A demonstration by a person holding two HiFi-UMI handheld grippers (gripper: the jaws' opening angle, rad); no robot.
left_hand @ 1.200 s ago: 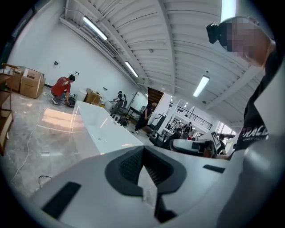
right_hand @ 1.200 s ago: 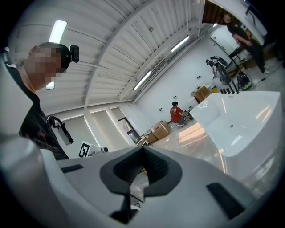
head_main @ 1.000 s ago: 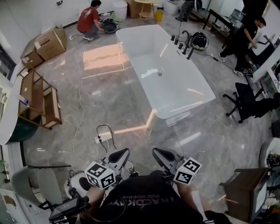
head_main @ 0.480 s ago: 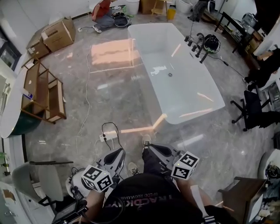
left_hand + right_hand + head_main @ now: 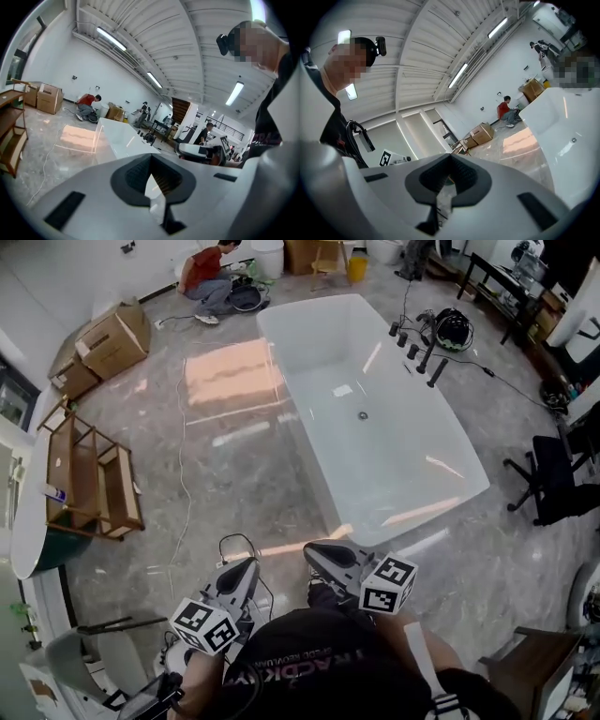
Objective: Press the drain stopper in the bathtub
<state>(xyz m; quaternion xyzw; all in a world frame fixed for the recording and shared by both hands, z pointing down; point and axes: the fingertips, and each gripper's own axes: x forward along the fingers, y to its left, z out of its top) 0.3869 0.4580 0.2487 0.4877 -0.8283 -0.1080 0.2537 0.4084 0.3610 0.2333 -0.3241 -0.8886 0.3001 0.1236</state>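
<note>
The white freestanding bathtub (image 5: 309, 329) stands on the marble floor ahead, with its small round drain stopper (image 5: 363, 415) on the tub's bottom. Both grippers are held low near my body, well short of the tub's near end. My left gripper (image 5: 249, 564) is shut with nothing in it. My right gripper (image 5: 311, 550) is also shut and empty, closest to the tub's near rim. The left gripper view shows the tub (image 5: 119, 136) beyond the closed jaws. In the right gripper view the tub (image 5: 569, 110) and its drain stopper (image 5: 574, 139) lie at the right.
Black floor-mounted taps (image 5: 417, 351) stand by the tub's right side. A power strip with cable (image 5: 228, 560) lies on the floor near my feet. A wooden shelf (image 5: 89, 479) and cardboard boxes (image 5: 112, 334) are at the left, an office chair (image 5: 553, 479) at the right. A person (image 5: 211, 273) crouches beyond the tub.
I have moved closer to the bathtub, so its near end now lies just ahead of the grippers. Both grippers stay shut and low.
</note>
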